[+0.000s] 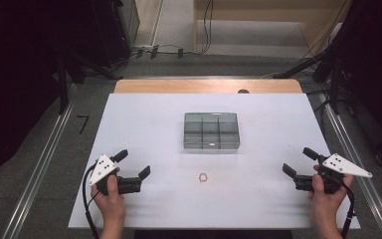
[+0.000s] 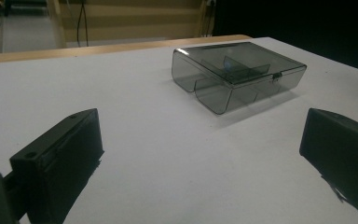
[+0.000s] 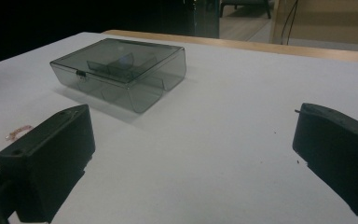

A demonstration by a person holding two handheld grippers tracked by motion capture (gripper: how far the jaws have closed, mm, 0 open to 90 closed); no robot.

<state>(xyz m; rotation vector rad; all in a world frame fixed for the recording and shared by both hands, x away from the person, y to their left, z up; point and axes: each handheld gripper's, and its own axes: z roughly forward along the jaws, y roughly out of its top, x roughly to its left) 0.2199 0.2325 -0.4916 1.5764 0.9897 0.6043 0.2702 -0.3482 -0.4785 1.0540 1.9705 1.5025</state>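
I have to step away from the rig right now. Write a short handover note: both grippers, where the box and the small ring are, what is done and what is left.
Left gripper: open, nothing between its fingers, low over the near left of the white table.
Right gripper: open, nothing held, near right.
Smoky clear compartment box: mid-table, lid shut and latch facing the person.
Small ring: lies loose on the table in front of the box, between the grippers, touched by neither.
Done: nothing visible yet.
Left: probably open the box and put the ring in a compartment.
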